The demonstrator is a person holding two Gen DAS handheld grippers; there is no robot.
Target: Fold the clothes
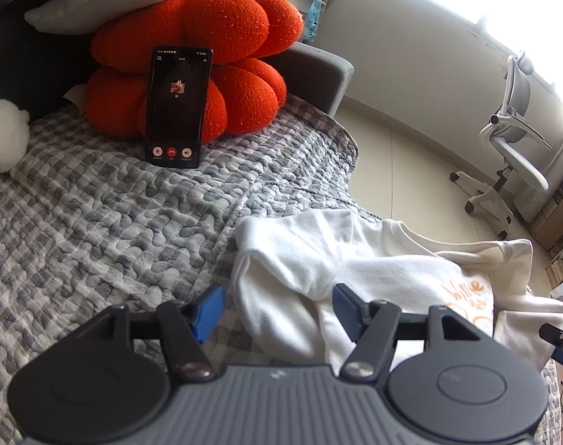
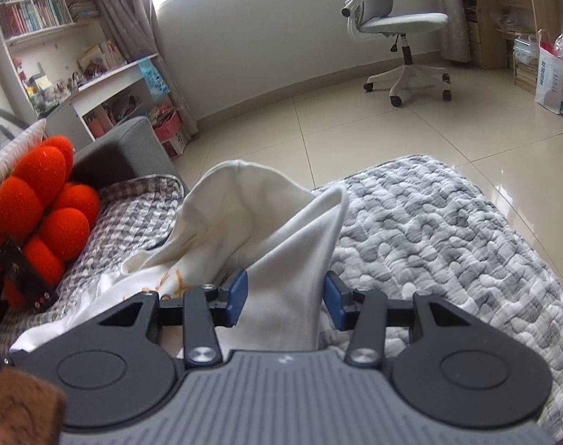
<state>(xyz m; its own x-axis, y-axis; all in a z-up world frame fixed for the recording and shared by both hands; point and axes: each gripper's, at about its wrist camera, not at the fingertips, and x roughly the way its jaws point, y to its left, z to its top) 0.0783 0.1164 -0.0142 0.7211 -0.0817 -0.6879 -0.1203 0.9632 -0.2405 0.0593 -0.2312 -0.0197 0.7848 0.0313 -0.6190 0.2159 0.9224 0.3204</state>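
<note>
A white T-shirt with orange lettering lies crumpled on the grey checked quilt near the bed's edge. My left gripper hovers over the shirt's left part with its blue pads wide apart and not pressing on the cloth. In the right wrist view a fold of the same shirt stands up in a peak. Its lower part runs between the blue pads of my right gripper. That gripper's jaws stand apart around the loose fold and are open.
A phone with a call screen leans against an orange pumpkin cushion at the head of the bed. A white plush sits at the left. Beyond the quilt are tiled floor, an office chair and bookshelves.
</note>
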